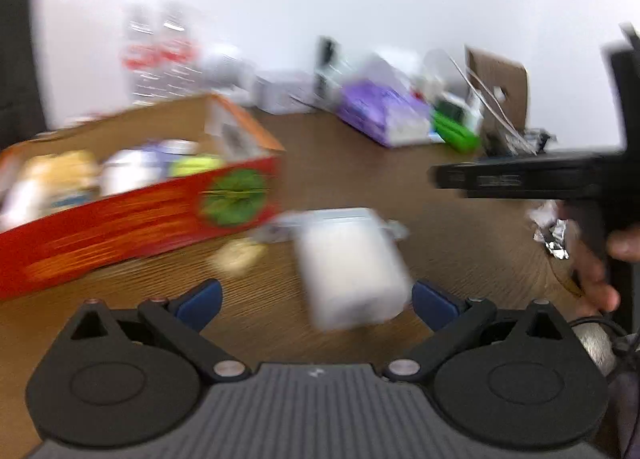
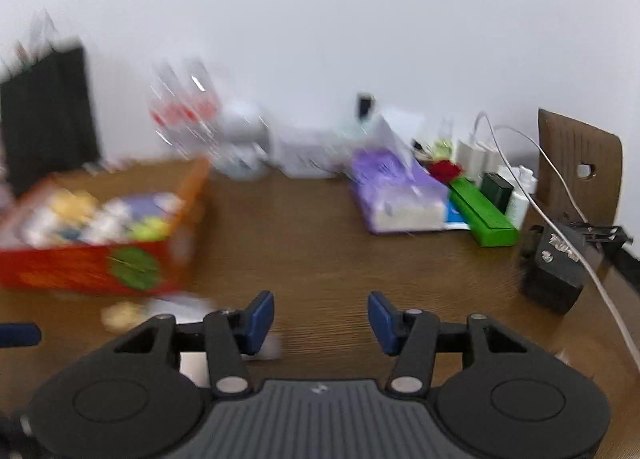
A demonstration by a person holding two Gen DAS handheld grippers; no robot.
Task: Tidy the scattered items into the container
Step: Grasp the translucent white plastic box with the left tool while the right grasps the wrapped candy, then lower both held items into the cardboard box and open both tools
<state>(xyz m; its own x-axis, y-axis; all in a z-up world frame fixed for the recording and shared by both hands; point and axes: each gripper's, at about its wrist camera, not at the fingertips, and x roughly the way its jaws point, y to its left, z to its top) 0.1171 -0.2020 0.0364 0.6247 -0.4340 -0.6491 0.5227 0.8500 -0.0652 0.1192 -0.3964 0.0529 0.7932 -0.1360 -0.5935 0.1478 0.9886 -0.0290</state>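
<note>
Item: white packet [image 1: 352, 267], lower centre on bench [image 1: 460, 227], loose between my left hand-held gripper [image 1: 316, 301], jaws apart, ready for clamping. Right hand-held gripper [image 2: 321, 319]: part-open, empty. Destination: red box [image 1: 132, 215], left, already stocked.

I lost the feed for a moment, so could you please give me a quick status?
Left tool open, white packet between fingers. Right tool open, empty. Red box part filled.
</note>
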